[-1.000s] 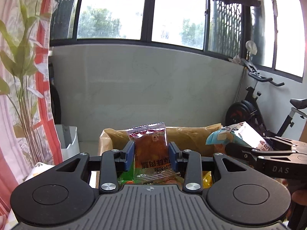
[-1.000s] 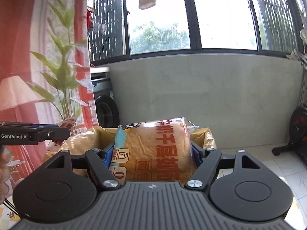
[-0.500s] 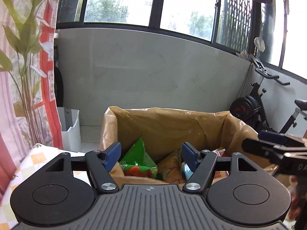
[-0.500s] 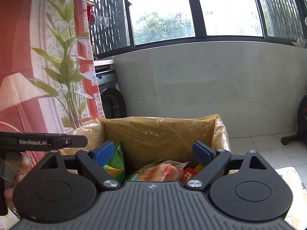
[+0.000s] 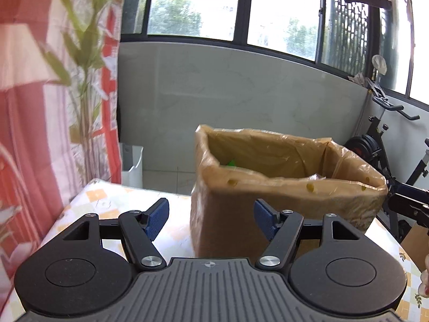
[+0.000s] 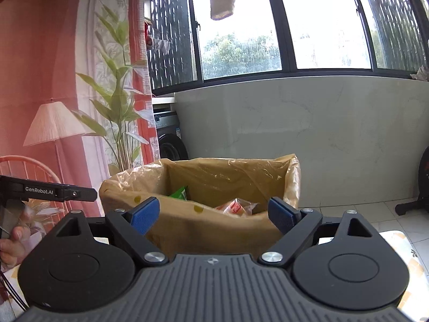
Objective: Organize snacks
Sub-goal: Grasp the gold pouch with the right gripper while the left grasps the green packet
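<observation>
A box lined with a brown plastic bag (image 5: 281, 187) stands on the table; it also shows in the right wrist view (image 6: 214, 222). Inside it lie a green snack packet (image 6: 180, 193) and an orange-red packet (image 6: 236, 207); a green tip (image 5: 231, 163) shows in the left wrist view. My left gripper (image 5: 211, 218) is open and empty, low in front of the box's near left corner. My right gripper (image 6: 214, 213) is open and empty, in front of the box's near wall. The right gripper's tip (image 5: 410, 201) shows at the right in the left wrist view, the left gripper's tip (image 6: 53, 191) at the left in the right wrist view.
The table has a white cloth with orange checks (image 5: 107, 201). A white bin (image 5: 132, 165) stands on the floor beyond it. An exercise bike (image 5: 380, 145) is at the right. A red curtain with leaf print (image 5: 53, 107) hangs at the left. A washing machine (image 6: 169, 142) stands by the wall.
Both grippers let go of their packets, which dropped into the box. Both then pulled back and down from over the box; the left one also moved left.
</observation>
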Action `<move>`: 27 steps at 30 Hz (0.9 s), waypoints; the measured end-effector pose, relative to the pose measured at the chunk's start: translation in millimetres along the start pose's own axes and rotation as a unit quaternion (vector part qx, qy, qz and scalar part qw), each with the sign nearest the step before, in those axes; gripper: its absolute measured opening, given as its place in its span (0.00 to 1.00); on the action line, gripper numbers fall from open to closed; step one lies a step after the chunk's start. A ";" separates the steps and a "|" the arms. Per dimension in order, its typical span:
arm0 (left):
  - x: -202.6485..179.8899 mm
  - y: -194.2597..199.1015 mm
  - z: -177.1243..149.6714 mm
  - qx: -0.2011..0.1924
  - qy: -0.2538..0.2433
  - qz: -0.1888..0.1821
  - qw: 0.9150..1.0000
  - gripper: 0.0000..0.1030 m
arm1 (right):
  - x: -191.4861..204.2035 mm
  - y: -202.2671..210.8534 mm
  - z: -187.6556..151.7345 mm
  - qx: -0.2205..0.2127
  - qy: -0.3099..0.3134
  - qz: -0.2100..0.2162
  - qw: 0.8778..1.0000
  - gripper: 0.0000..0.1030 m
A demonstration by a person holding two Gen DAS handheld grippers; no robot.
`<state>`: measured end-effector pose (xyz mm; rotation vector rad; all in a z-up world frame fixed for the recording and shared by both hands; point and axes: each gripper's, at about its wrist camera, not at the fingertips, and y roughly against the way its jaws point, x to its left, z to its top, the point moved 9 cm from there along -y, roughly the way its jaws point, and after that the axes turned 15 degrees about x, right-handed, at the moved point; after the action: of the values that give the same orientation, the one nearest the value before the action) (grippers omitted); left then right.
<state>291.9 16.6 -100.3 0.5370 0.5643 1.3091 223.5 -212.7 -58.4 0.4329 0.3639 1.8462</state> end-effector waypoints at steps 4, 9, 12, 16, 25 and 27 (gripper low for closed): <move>11.2 5.8 -31.6 0.011 0.022 0.000 1.000 0.69 | 0.8 -1.3 -32.6 0.028 0.031 -0.004 0.999 0.87; 14.5 -5.6 -65.6 0.030 0.046 0.008 0.998 0.69 | -6.1 -20.8 -81.5 0.097 0.053 -0.014 0.994 0.83; 14.3 -12.8 -83.2 0.037 0.055 0.024 0.998 0.69 | -11.2 -42.4 -112.5 0.151 0.088 -0.045 0.984 0.80; 13.4 -19.9 -99.5 0.049 0.060 0.032 0.996 0.69 | -16.0 -65.0 -143.9 0.202 0.098 -0.040 0.974 0.79; 13.9 -32.7 -119.0 0.076 0.059 0.037 0.995 0.69 | -18.1 -102.9 -160.4 0.247 0.100 -0.042 0.963 0.78; 14.5 -32.9 -119.9 0.076 0.060 0.037 0.995 0.69 | -20.0 -109.6 -160.8 0.256 0.085 -0.035 0.962 0.78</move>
<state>239.5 30.8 -213.1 0.6132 0.7537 1.3824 246.0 -203.9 -252.6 0.6036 0.9738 1.7127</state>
